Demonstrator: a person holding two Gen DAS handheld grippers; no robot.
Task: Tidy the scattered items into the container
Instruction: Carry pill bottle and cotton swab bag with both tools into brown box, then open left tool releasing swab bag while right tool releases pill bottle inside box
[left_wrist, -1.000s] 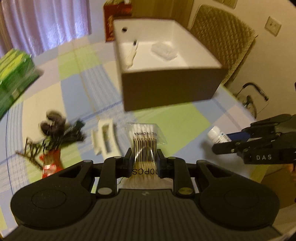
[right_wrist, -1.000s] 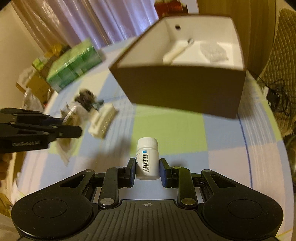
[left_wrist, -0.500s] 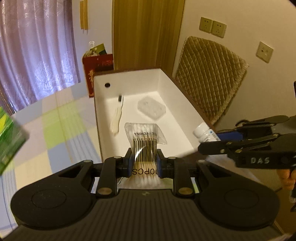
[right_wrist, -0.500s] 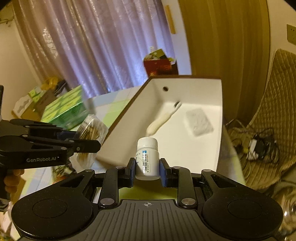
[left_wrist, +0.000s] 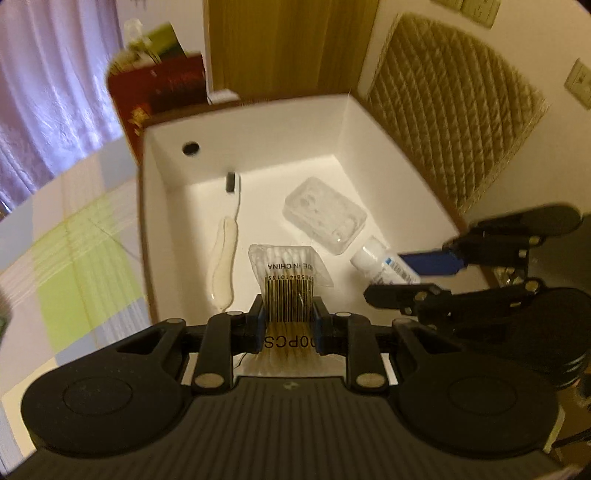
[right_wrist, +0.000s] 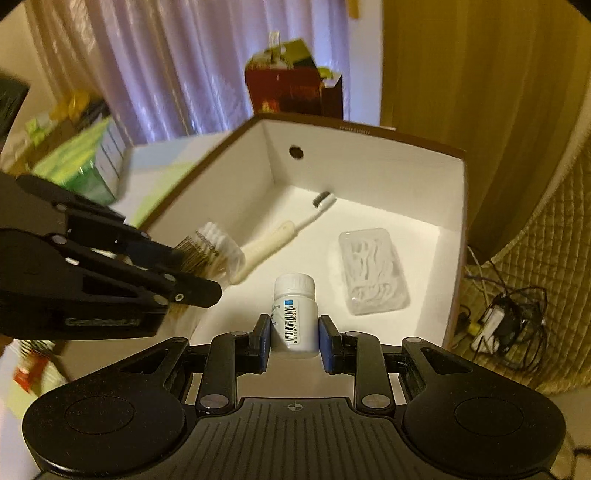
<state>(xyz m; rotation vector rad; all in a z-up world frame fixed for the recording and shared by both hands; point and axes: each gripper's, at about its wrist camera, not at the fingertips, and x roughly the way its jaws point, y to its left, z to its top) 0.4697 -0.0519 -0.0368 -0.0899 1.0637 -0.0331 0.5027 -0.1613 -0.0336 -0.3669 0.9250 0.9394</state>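
A table under a cloth checked in pale green, lilac and white carried a brown box with a white inside, with green packets lying farther along it and a small red wrapper near its edge.

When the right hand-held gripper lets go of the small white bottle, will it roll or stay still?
The white bottle is round with smooth sides, so it probably rolls if it lands sideways. It looks light, so it may bounce on the box floor.
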